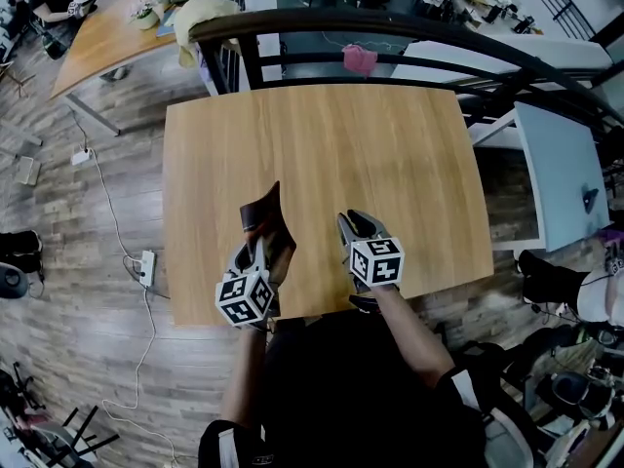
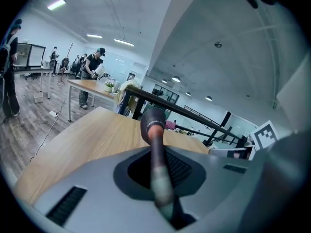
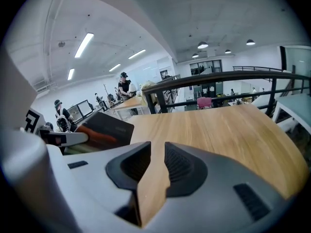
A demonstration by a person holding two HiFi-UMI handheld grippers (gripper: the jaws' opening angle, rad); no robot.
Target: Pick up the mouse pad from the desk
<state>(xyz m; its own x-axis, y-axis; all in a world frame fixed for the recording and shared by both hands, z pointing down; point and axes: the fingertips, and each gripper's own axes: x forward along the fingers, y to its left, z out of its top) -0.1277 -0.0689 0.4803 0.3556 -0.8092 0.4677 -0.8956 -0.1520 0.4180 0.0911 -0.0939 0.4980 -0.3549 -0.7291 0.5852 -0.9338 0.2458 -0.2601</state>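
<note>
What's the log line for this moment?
left gripper: shut on mouse pad | right gripper: open, empty | mouse pad: upright above desk

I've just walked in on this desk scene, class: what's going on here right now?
A person holds a gripper in each hand over a wooden desk. The left gripper is shut on the dark mouse pad, holding it on edge and apparently raised off the desktop. The right gripper is beside it, jaws apart with nothing between them.
</note>
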